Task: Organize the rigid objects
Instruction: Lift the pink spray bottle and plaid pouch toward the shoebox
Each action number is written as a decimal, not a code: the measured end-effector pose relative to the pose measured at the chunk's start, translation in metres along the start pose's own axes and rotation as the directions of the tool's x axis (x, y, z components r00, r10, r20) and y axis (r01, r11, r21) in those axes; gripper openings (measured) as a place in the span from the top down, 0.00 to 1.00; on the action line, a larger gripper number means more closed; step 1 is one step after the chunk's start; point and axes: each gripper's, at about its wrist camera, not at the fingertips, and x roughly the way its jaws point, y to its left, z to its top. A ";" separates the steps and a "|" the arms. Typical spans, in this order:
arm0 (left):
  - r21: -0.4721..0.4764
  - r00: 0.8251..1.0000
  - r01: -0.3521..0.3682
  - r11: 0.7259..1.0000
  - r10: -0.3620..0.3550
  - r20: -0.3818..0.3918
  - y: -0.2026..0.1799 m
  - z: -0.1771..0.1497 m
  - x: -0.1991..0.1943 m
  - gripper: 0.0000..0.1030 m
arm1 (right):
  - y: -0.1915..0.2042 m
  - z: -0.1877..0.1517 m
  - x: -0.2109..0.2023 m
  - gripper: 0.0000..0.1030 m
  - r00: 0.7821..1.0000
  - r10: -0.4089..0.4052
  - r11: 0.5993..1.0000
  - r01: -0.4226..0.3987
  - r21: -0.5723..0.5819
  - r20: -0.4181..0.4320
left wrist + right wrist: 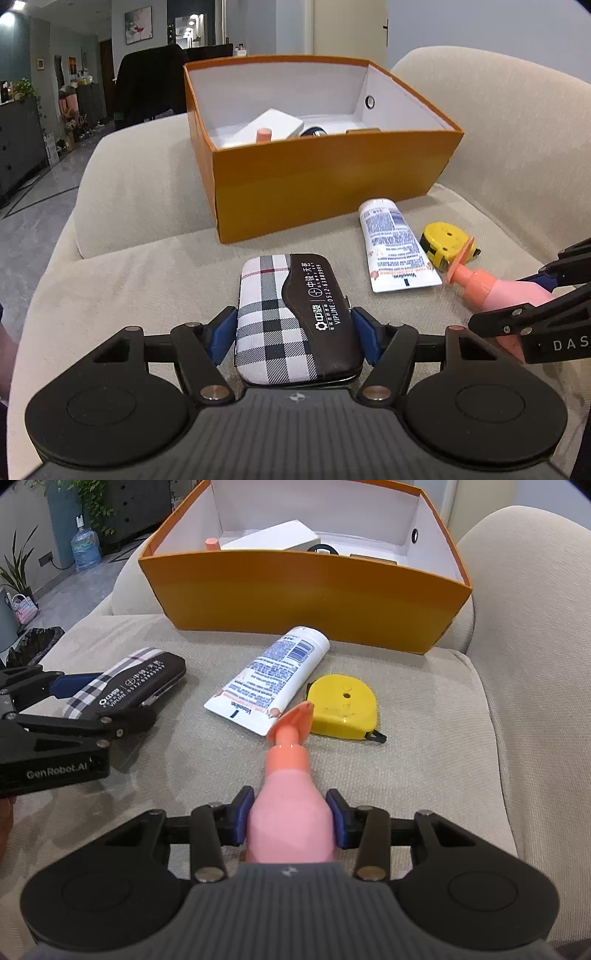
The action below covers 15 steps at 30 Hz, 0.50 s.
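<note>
Left gripper [295, 338] clamped on the plaid manicure case [295, 317], blue pads pressing both long edges, case running lengthwise straight out from between the jaws and lying flat, low over the sofa cushion [147, 266]; contact with the fabric beneath not clear from here. Right gripper [290, 821] clenched on the pink pump bottle [290, 812], body squeezed between the pads, neck and coral pump head pointing dead ahead of the jaws, nozzle tip reaching just over the lower corner of the Vaseline tube [269, 681] and just beside the yellow tape measure [341, 705]. Orange box [325, 177] straight ahead of both sets of jaws, open side up, already holding a white carton and a few small items. Beyond the left jaws, only bare cushion between case tip and box wall; beyond the right jaws, tube and tape measure lying in the lane first. Both loads already aimed lengthwise at the box, so probably a lift and a forward carry over the near wall, no turning needed. Left looks the cleaner run; right likely needs height first to clear the tube. Near wall tall: low carry risks clipping the rim.
</note>
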 end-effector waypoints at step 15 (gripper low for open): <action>0.034 0.994 0.021 0.999 -0.025 0.111 0.001 0.044 -0.037 0.26 | -0.008 0.014 -0.041 0.59 0.996 -0.004 1.000 0.002 0.026 0.088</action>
